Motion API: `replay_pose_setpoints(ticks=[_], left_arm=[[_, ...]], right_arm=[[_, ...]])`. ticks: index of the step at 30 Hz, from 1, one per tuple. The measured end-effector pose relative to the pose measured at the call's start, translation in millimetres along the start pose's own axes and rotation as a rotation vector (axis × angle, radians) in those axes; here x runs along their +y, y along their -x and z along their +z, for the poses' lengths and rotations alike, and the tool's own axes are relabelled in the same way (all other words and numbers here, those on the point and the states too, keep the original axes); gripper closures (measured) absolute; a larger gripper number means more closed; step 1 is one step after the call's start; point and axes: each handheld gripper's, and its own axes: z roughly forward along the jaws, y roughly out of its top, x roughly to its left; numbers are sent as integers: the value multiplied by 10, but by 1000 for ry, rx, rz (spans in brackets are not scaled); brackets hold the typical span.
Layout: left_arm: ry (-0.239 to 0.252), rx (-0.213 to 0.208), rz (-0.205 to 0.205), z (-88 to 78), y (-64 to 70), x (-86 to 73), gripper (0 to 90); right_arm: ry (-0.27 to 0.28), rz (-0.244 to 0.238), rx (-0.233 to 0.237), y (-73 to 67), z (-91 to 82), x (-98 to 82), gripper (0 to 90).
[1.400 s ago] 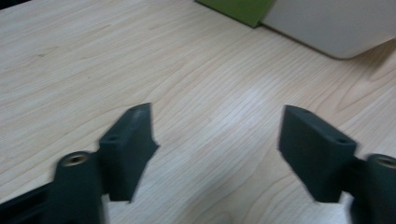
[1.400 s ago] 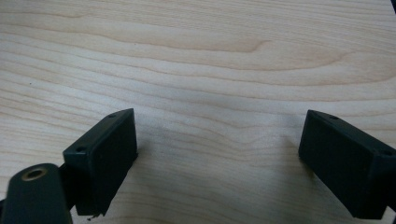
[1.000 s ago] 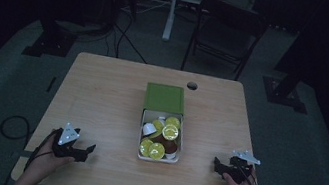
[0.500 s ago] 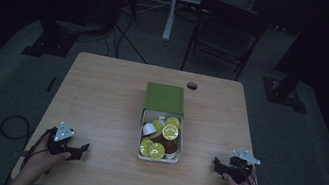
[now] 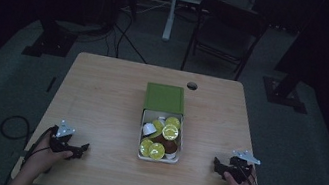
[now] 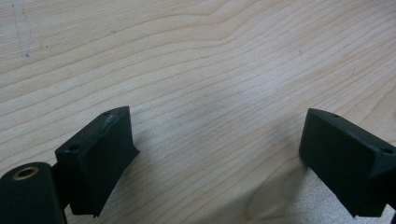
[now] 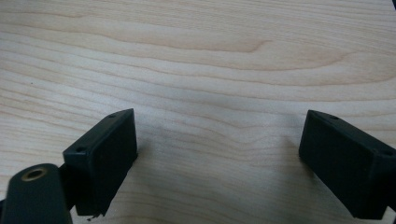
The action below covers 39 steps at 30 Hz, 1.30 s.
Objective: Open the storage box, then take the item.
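Work seems unstarted: left claw (image 5: 84,147) and right claw (image 5: 215,164) rest spread wide and empty on the table (image 5: 101,97), pods (image 5: 157,149) untouched in their box (image 5: 142,134).

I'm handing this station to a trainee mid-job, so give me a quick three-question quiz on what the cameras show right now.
1. True or false: the left gripper holds a pod.
2. Multiple choice: the white box of yellow-lidded pods sits
A) at the table's left edge
B) near the middle of the table, between the two grippers
C) on the chair behind the table
3. Fill in: the box's open lid is coloured ____.

Key
1. False: its jaws stand apart over bare wood, as do those of the right gripper.
2. B
3. green
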Motion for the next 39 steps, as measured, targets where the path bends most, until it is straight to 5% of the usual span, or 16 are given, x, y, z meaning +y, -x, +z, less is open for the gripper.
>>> replay_pose_setpoints(ticks=[11,21,39], left_arm=[[-2,-7,7,10,-2,9,89],[-1,-6,6,11,1,9,89],[0,6,-7,17,17,13,88]], right_arm=[[-3,0,-4,-19,-10,-5,109],[-9,48,-47,-130,-138,62,110],[80,-29,70,-683,-417,441,111]])
